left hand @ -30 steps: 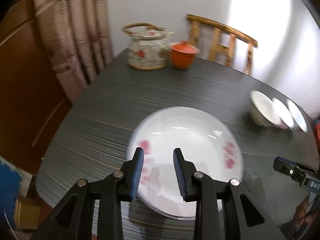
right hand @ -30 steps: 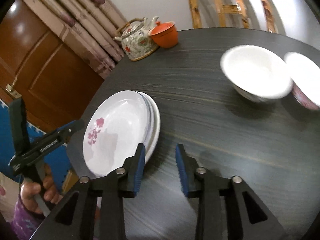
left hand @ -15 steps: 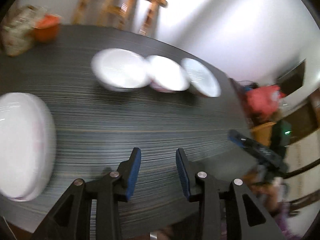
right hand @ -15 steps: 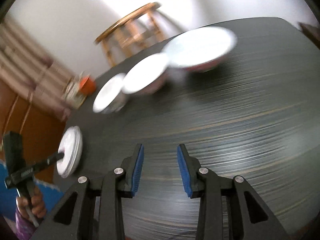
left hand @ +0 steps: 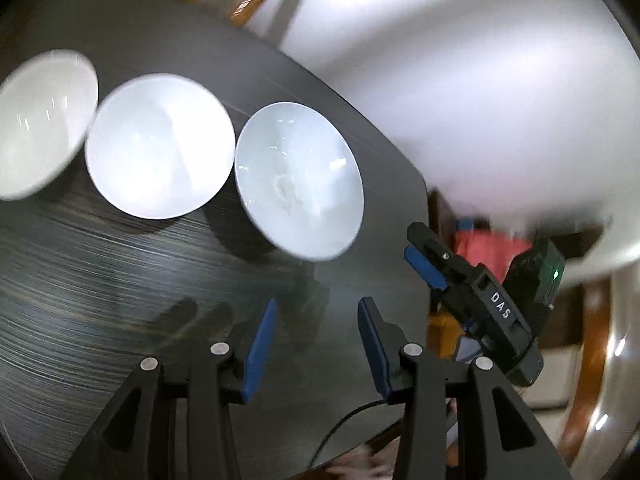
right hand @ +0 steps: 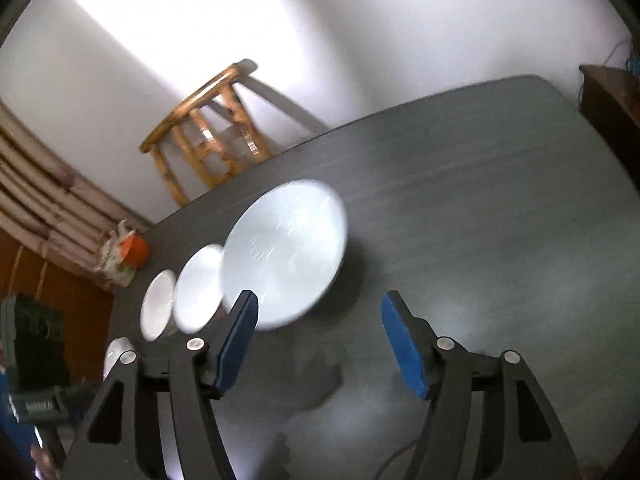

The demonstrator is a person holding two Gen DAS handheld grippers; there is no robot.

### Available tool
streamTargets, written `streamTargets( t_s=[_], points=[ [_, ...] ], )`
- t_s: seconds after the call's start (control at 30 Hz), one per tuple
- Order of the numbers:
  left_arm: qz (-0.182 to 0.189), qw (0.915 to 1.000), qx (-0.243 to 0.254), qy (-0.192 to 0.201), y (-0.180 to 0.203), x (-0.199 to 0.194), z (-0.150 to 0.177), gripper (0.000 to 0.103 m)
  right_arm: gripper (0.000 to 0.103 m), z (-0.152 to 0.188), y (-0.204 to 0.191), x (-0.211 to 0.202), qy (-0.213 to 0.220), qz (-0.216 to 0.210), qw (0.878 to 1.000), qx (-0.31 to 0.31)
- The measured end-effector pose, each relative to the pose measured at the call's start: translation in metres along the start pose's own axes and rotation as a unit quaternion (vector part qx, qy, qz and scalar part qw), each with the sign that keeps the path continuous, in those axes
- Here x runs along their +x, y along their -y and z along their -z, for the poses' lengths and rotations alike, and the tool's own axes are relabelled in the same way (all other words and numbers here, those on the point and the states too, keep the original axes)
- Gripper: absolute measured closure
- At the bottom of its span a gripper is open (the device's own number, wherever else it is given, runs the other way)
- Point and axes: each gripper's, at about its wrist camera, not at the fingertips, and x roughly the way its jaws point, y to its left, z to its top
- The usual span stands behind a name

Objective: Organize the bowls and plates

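Note:
Three white bowls stand in a row on the dark table: the rightmost bowl, the middle bowl and the left bowl. My left gripper is open and empty, just in front of the rightmost bowl. My right gripper is open wide and empty, its left finger beside the same bowl. The other bowls trail off to the left, and the stacked plates show at the table's far left edge. The right gripper also shows in the left wrist view.
A wooden chair stands behind the table by the white wall. A floral teapot and an orange lidded cup sit at the table's far left end. The table edge lies right of the rightmost bowl.
Both grippers swung from the plate stack to the right end of the table and closed in on the rightmost bowl. The right gripper's jaws have opened wider.

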Motion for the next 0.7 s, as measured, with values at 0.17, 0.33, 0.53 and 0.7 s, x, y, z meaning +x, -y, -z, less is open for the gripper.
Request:
streamTargets(
  t_s=[0.17, 0.33, 0.53, 0.7],
  points=[
    [-0.013, 0.9961, -0.082, 0.029, -0.016, 0.022, -0.015, 0.060, 0.037, -0.041, 0.009, 0.033, -0.026, 0.012, 0.999, -0.022],
    [-0.024, 0.9927, -0.105, 0.052, -0.023, 0.032, -0.022, 0.060, 0.034, -0.064, 0.013, 0.065, -0.051, 0.013, 0.998, -0.033],
    [-0.023, 0.9908, -0.119, 0.059, -0.023, 0.055, -0.026, 0.060, 0.029, -0.077, 0.006, 0.098, -0.071, 0.027, 0.995, -0.061],
    [-0.024, 0.9889, -0.135, 0.058, -0.035, 0.064, -0.030, 0.060, 0.029, -0.087, 0.002, 0.124, -0.089, 0.035, 0.992, -0.078]
  ],
)
